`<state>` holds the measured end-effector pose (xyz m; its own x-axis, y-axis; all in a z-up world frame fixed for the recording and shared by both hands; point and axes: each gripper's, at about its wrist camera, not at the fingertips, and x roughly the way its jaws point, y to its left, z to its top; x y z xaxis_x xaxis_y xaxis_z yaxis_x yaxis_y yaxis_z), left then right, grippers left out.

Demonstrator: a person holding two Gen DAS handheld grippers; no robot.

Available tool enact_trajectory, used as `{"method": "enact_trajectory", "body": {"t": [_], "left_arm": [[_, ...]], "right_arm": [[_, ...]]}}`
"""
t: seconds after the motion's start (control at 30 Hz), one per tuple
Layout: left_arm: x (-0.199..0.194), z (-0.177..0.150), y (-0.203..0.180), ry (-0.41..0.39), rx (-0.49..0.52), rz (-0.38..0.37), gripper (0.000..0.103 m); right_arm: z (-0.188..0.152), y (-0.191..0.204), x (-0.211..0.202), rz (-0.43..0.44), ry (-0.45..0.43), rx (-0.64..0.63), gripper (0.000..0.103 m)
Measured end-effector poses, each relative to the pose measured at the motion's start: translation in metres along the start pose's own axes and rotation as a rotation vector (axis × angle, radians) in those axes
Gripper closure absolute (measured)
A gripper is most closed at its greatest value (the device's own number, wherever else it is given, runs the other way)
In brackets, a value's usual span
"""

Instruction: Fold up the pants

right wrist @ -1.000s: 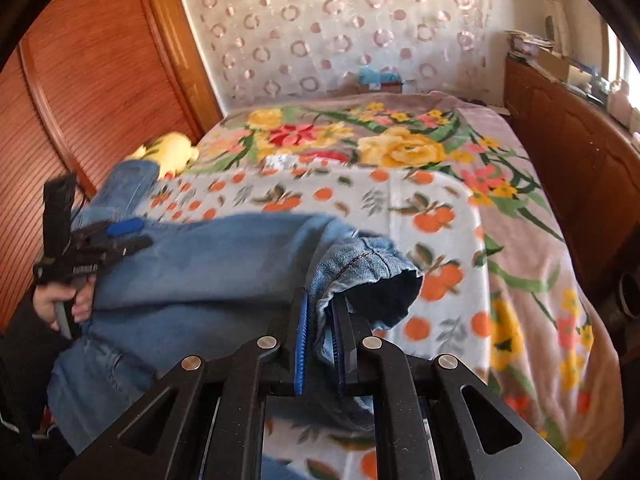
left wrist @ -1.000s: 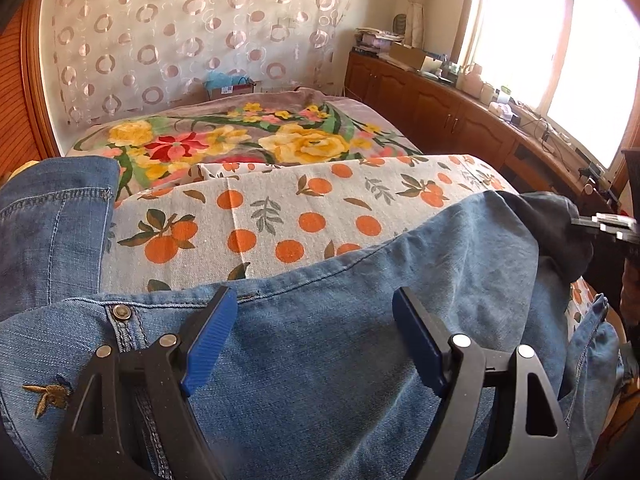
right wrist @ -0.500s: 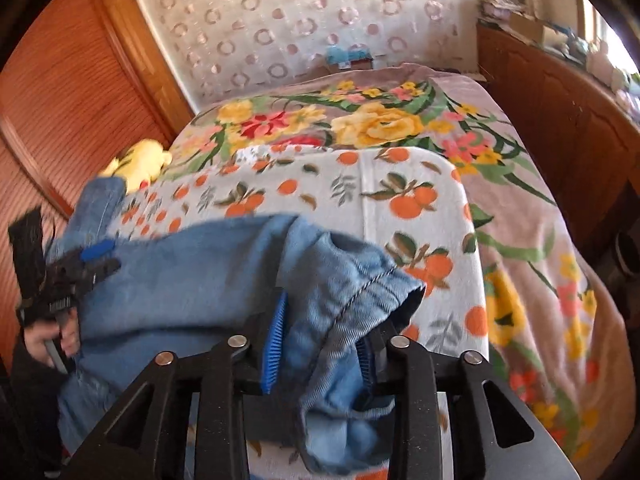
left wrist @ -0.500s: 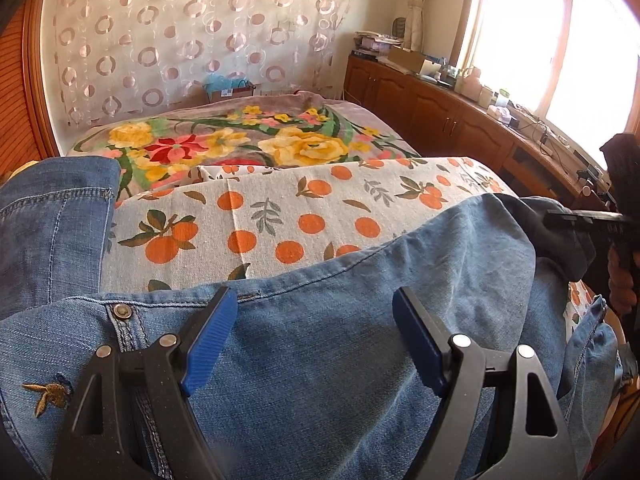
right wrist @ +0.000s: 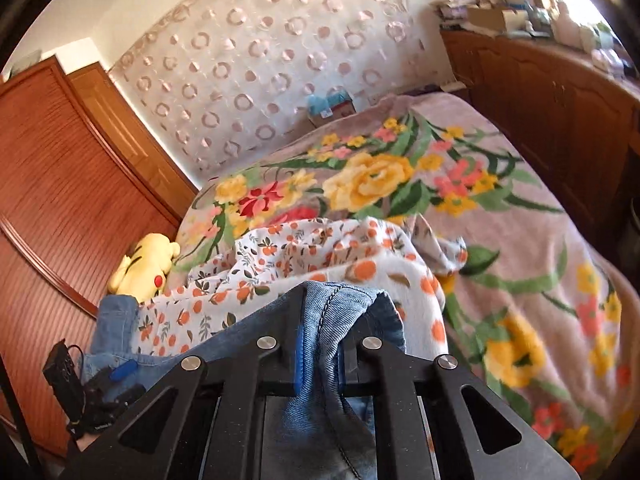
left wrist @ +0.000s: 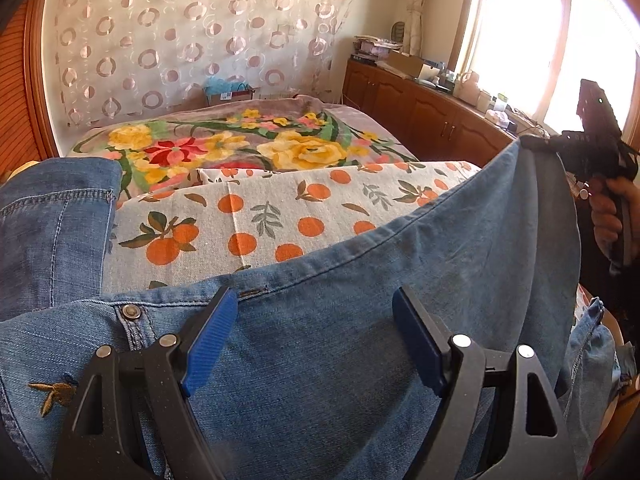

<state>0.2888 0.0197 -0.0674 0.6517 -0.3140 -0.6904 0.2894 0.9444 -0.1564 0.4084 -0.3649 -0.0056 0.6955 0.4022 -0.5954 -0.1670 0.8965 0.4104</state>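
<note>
Jeans [left wrist: 320, 360] hem — hidden, frame-cropped

A bedroom in a home.
A bed [right wrist: 520, 208] under a flowered blanket [left wrist: 240, 148] fills the middle, with a yellow plush toy [right wrist: 146, 264] at its left edge, a wooden wardrobe [right wrist: 60, 184] on the left, low wooden cabinets [left wrist: 420, 116] beneath a bright window [left wrist: 528, 40] on the right, and a circle-patterned curtain [left wrist: 180, 32] across the far wall.

Both wrist views sat close over the jeans [left wrist: 320, 360], facing up the bed [right wrist: 520, 240]; each apparently caught the other gripper.
</note>
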Motion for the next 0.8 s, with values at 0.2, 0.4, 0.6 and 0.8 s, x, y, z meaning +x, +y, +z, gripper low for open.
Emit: {"method": "enact_trajectory", "body": {"t": [0.2, 0.4, 0.6, 0.8], "left_arm": [[0.002, 0.001, 0.003, 0.002, -0.015, -0.003, 0.022], [0.003, 0.0, 0.002, 0.002, -0.01, -0.001, 0.022], [0.003, 0.001, 0.002, 0.004, -0.01, -0.001, 0.022], [0.003, 0.001, 0.002, 0.004, -0.01, -0.001, 0.022]], "right_arm": [[-0.013, 0.011, 0.033, -0.233, 0.112, -0.176, 0.068], [-0.04, -0.012, -0.002, -0.228, 0.053, -0.113, 0.055], [-0.089, -0.015, -0.029, -0.226, 0.133, -0.137, 0.055], [-0.122, -0.018, -0.045, -0.127, 0.159, -0.145, 0.055]]}}
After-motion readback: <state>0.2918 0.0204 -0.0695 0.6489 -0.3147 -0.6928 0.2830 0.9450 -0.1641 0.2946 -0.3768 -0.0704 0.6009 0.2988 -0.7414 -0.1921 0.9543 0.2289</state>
